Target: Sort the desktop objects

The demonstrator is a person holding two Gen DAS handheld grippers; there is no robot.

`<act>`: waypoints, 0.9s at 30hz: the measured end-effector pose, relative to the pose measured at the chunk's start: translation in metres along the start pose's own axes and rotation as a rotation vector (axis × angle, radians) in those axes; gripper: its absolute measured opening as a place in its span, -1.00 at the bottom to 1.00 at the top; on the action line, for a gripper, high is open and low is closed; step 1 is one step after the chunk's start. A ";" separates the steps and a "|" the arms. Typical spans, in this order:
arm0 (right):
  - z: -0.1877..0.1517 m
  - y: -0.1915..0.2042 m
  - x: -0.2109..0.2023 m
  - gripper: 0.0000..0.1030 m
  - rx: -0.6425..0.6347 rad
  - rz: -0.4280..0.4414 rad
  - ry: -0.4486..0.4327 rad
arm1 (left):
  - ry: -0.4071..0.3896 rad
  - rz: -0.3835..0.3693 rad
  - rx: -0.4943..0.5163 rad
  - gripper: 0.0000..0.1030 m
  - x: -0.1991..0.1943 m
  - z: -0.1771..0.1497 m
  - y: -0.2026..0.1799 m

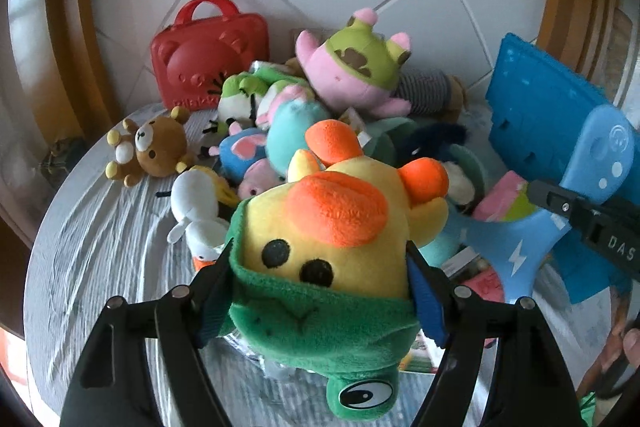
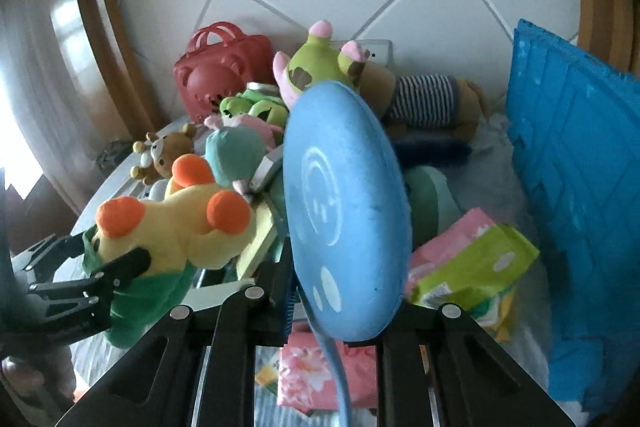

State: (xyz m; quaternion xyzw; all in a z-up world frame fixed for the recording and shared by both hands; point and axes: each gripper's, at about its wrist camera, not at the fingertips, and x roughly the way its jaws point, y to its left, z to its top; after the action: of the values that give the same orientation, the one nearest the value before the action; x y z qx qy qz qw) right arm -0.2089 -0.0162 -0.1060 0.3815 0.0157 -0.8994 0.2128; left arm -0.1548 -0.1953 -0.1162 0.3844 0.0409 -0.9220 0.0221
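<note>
A yellow duck plush (image 1: 336,227) with orange beak and feet and a green frog hood hangs above the table, and my left gripper (image 1: 320,279) is shut on its head from both sides. From the right wrist view the same duck (image 2: 176,223) and left gripper (image 2: 104,255) show at the left. My right gripper (image 2: 340,307) is shut on the thin lower part of a flat blue oval toy (image 2: 344,211) with white marks, which hides its right finger. In the left wrist view this blue toy (image 1: 600,155) shows a white lightning bolt, with the right gripper (image 1: 536,191) on it.
A pile of plush toys (image 1: 280,131) covers the round cloth-covered table (image 1: 100,247): a brown bear (image 1: 156,147), a pink-and-green one (image 1: 352,67), a striped-shirt one (image 2: 424,99). A red bear-face basket (image 1: 208,55) stands at the back, a blue crate (image 2: 580,167) at the right, tissue packs (image 2: 472,259) beside it.
</note>
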 end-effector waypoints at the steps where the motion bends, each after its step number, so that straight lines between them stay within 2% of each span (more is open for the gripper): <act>1: 0.000 -0.003 -0.005 -0.67 -0.006 -0.001 -0.005 | -0.009 -0.003 0.001 0.48 -0.004 0.001 -0.004; 4: 0.003 -0.008 -0.012 -0.67 -0.022 -0.001 -0.016 | -0.028 -0.004 0.004 0.48 -0.010 0.003 -0.016; 7: -0.005 -0.022 -0.014 -0.63 -0.019 0.024 0.012 | -0.018 0.012 -0.003 0.48 -0.007 -0.002 -0.023; 9: -0.014 -0.034 -0.008 -0.30 0.019 0.045 0.037 | 0.012 0.022 -0.006 0.48 0.002 -0.010 -0.025; 11: -0.025 -0.043 -0.005 0.38 0.047 0.036 0.054 | 0.047 0.026 -0.012 0.48 0.010 -0.021 -0.027; 13: -0.038 -0.049 -0.005 0.56 0.079 0.036 0.068 | 0.079 0.024 0.000 0.48 0.018 -0.031 -0.029; 19: -0.080 -0.054 -0.009 0.56 0.128 0.034 0.130 | 0.103 -0.003 0.039 0.48 0.019 -0.053 -0.035; 22: -0.100 -0.049 -0.011 0.55 0.131 -0.019 0.142 | 0.108 -0.016 0.067 0.48 0.017 -0.062 -0.034; 23: -0.104 -0.049 -0.019 0.43 0.140 -0.035 0.120 | 0.109 -0.020 0.070 0.48 0.017 -0.063 -0.034; 24: -0.107 -0.050 -0.022 0.20 0.149 -0.025 0.115 | 0.107 -0.023 0.071 0.48 0.016 -0.065 -0.033; 25: -0.110 -0.050 -0.025 -0.45 0.155 -0.034 0.115 | 0.106 -0.024 0.070 0.48 0.014 -0.068 -0.032; 26: -0.114 -0.051 -0.028 -0.75 0.161 -0.052 0.112 | 0.104 -0.026 0.073 0.48 0.011 -0.071 -0.033; 27: -0.115 -0.052 -0.030 -0.75 0.166 -0.053 0.112 | 0.103 -0.027 0.080 0.48 0.009 -0.072 -0.033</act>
State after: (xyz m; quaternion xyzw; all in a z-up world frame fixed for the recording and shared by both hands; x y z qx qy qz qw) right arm -0.1321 0.0639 -0.1737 0.4469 -0.0367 -0.8802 0.1552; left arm -0.1122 -0.1556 -0.1711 0.4314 0.0104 -0.9020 -0.0081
